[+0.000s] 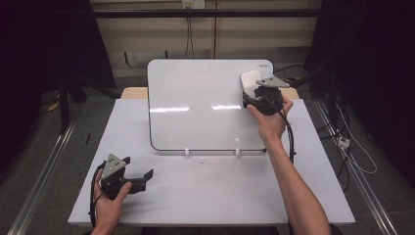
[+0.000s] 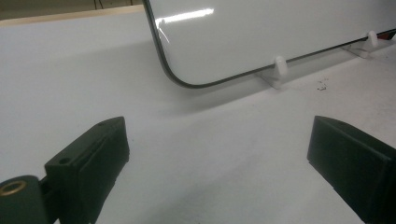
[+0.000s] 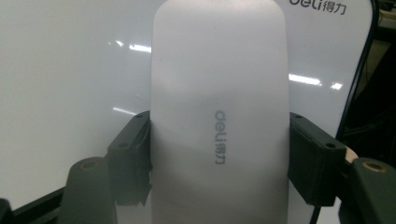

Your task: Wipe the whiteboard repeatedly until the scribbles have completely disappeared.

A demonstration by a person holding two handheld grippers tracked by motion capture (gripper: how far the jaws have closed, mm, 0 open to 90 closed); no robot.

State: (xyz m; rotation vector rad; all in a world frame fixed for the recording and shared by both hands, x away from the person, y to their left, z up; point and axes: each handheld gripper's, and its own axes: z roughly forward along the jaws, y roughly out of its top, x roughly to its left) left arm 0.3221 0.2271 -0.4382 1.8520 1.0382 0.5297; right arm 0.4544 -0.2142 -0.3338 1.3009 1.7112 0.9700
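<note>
Two white clips (image 1: 186, 151) prop whiteboard (image 1: 195, 105) upright.

White eraser (image 3: 218, 121) lies flat against the whiteboard's (image 1: 195, 107) upper-right corner.

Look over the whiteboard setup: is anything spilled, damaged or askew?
Nothing is damaged. Small dark specks lie scattered on the table in front of the whiteboard, like eraser residue. The board stands evenly in its two clips. The right gripper holds the white eraser against it.
</note>
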